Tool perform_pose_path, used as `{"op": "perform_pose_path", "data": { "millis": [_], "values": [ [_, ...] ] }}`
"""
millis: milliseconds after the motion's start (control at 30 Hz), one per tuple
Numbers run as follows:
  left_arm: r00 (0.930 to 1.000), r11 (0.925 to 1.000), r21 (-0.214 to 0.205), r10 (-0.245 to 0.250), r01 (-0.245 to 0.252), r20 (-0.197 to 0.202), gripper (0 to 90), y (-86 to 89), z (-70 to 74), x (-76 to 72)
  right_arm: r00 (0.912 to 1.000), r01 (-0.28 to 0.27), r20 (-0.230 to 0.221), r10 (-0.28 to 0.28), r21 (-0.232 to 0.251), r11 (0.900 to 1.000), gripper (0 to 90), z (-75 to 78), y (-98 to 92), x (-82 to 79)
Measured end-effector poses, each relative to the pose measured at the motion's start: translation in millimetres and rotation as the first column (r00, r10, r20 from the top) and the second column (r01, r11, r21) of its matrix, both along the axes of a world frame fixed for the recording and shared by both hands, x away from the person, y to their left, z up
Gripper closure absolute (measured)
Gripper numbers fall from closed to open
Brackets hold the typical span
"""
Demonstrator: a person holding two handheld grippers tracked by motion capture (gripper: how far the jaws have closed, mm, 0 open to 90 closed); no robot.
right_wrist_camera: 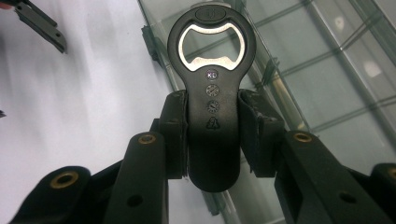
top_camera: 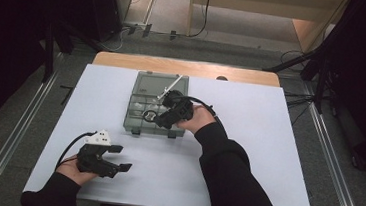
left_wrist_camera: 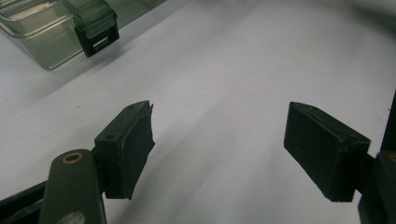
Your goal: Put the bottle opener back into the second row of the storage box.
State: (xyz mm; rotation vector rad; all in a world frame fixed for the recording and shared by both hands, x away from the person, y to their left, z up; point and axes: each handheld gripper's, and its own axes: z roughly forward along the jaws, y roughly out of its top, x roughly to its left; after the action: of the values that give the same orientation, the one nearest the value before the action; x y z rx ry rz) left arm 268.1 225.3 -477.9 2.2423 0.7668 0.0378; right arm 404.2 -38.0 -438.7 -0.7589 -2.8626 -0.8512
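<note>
Right hand-held gripper [right_wrist_camera: 212,135] clamps bottle opener [right_wrist_camera: 212,79]; left [left_wrist_camera: 219,149] spread — empty

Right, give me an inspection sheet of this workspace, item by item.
Surface: white sheet over a wooden table.
Job's things: clear compartment box; black bottle opener held above it.
Clutter: white rod-like item on the box.
Grippers: left gripper open, nothing between the jaws; right gripper shut on the opener's handle.
Cables: one trailing from each gripper; more on the floor behind.
Surroundings: grey floor, metal rails, dark stands.

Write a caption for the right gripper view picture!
Right gripper clamps a black bottle opener over the clear box.
</note>
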Motion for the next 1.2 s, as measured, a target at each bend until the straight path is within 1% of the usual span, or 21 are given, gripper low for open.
{"op": "perform_pose_path", "data": {
  "millis": [100,133,167,200,267,300,333,400,433,467,567,633,700,800,900,933,967,1033,1133,1200],
  "values": [
    [1.0000,1.0000,0.005,-0.004,0.004,0.000,23.9,-0.1,-0.3,0.1,0.9994,-0.008,0.033,0.009,-0.011,0.9999,66.3,-2.6,1.6,0.8],
    [1.0000,1.0000,0.005,-0.004,0.004,0.000,23.9,0.0,-0.3,0.0,0.9981,-0.007,0.060,0.008,-0.017,0.9998,65.5,-3.8,1.8,0.5],
    [1.0000,1.0000,0.007,-0.003,0.003,-0.001,23.9,0.0,-0.2,0.0,0.9971,-0.002,0.076,0.003,-0.015,0.9999,62.1,-4.4,1.7,-0.1],
    [1.0000,0.9999,0.010,-0.004,0.004,-0.002,23.9,0.2,0.0,0.1,0.9962,0.001,0.087,-0.002,0.008,1.0000,55.3,-5.5,0.6,-0.3],
    [1.0000,0.9999,0.012,-0.004,0.004,-0.002,23.9,0.3,-0.3,0.4,0.9961,0.012,0.087,-0.014,0.021,0.9997,51.7,-5.3,-1.0,-1.4],
    [1.0000,0.9999,0.010,-0.002,0.002,-0.002,23.9,0.1,-0.5,0.3,0.9966,0.022,0.078,-0.024,0.027,0.9994,49.9,-5.1,-2.6,-2.1],
    [1.0000,0.9999,0.011,-0.002,0.002,-0.002,23.9,0.0,-0.5,0.1,0.9963,0.022,0.082,-0.025,0.033,0.9992,48.9,-5.3,-3.7,-2.4],
    [1.0000,1.0000,0.010,-0.002,0.002,-0.001,23.9,-0.1,-0.6,0.1,0.9971,0.032,0.067,-0.035,0.034,0.9989,46.4,-5.3,-6.7,-3.5],
    [1.0000,1.0000,0.010,-0.001,0.001,-0.001,23.9,-0.1,-0.7,0.1,0.9980,0.045,0.044,-0.047,0.030,0.9985,45.4,-4.9,-8.1,-4.0],
    [1.0000,1.0000,0.010,0.000,0.000,-0.001,23.9,-0.2,-0.7,0.2,0.9982,0.050,0.033,-0.051,0.035,0.9981,44.6,-5.1,-9.8,-4.2],
    [1.0000,0.9999,0.012,0.000,0.000,-0.004,23.9,-0.2,-0.5,0.1,0.9973,0.073,-0.005,-0.073,0.065,0.9952,42.4,-4.3,-15.3,-8.1],
    [1.0000,0.9999,0.014,-0.001,0.001,-0.004,23.9,0.1,-0.4,0.3,0.9968,0.079,-0.018,-0.078,0.066,0.9947,40.7,-4.2,-18.5,-11.6],
    [1.0000,0.9999,0.014,-0.001,0.001,-0.004,23.9,0.3,-0.3,0.4,0.9960,0.087,-0.024,-0.086,0.058,0.9945,38.0,-4.3,-21.9,-15.4],
    [1.0000,0.9999,0.010,0.001,-0.001,-0.004,23.9,0.0,-0.5,0.4,0.9939,0.104,-0.044,-0.101,0.070,0.9921,33.3,-3.9,-27.3,-21.7],
    [1.0000,1.0000,0.005,0.004,-0.004,-0.005,23.9,0.0,-0.6,0.7,0.9927,0.107,-0.066,-0.101,0.096,0.9897,28.8,-3.6,-33.4,-27.8],
    [1.0000,1.0000,0.006,0.005,-0.005,-0.004,23.9,0.1,-0.5,0.9,0.9930,0.103,-0.067,-0.097,0.092,0.9904,28.7,-3.5,-35.0,-30.7],
    [1.0000,1.0000,0.007,0.004,-0.004,-0.004,23.9,0.2,-0.4,1.0,0.9937,0.101,-0.058,-0.096,0.084,0.9914,27.6,-3.4,-36.8,-34.3],
    [1.0000,1.0000,0.009,0.002,-0.002,-0.004,23.9,0.2,-0.4,1.1,0.9937,0.100,-0.059,-0.095,0.094,0.9905,27.2,-4.3,-40.4,-39.2],
    [1.0000,0.9999,0.013,0.004,-0.004,-0.003,23.9,0.1,-0.5,1.0,0.9919,0.117,-0.057,-0.113,0.080,0.9899,27.3,-6.1,-45.1,-46.2],
    [1.0000,0.9999,0.014,0.004,-0.004,-0.002,23.9,0.2,-0.6,0.9,0.9915,0.123,-0.053,-0.119,0.089,0.9883,27.5,-8.0,-49.5,-51.7]
  ]
}}
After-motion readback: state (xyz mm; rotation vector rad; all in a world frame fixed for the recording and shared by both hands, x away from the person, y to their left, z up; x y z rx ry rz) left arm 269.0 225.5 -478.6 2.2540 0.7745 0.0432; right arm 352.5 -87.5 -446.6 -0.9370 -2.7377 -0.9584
